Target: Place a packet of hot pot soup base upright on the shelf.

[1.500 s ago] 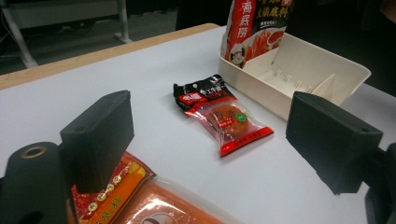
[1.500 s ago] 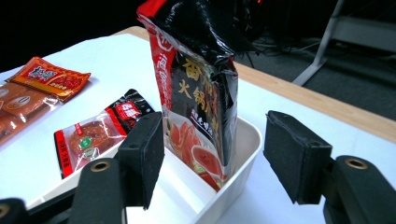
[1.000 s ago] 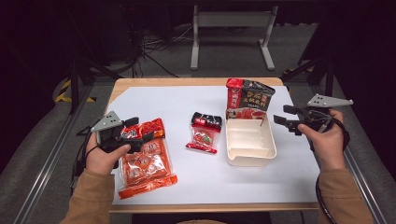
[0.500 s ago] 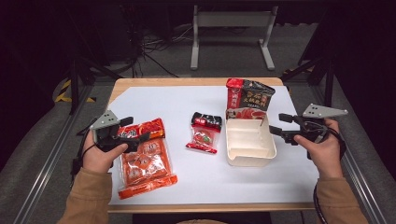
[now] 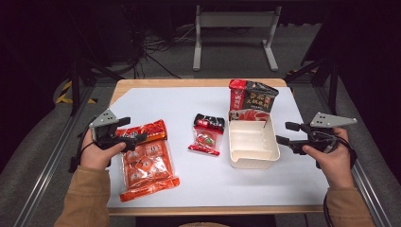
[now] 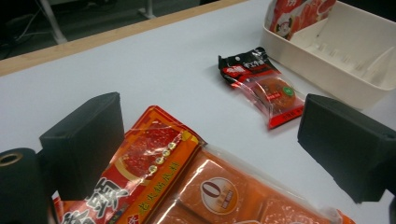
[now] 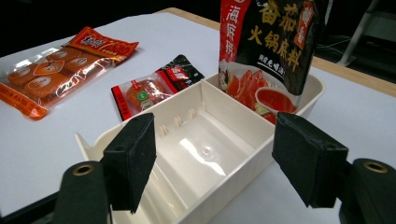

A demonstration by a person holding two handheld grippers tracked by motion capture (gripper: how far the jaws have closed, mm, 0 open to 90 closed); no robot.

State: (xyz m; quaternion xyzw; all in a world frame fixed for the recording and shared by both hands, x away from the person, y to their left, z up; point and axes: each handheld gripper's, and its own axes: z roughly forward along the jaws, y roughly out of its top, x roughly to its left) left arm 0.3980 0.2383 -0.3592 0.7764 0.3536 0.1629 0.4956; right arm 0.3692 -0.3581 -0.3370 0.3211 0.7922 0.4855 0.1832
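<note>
My right gripper (image 7: 212, 163) jaws stand wide, having just opened, over the empty cream bin (image 7: 196, 154); a sauce pouch (image 7: 268, 46) stands upright in its far compartment.

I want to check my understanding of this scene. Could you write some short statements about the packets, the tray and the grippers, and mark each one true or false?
1. A tall sauce pouch stands in the far end of the white tray. True.
2. The small dark-topped packet lies inside the tray. False: it lies on the table, left of the tray.
3. The right gripper is open beside the tray. True.
4. The left gripper is over the small packet. False: it is at the large orange packet.
</note>
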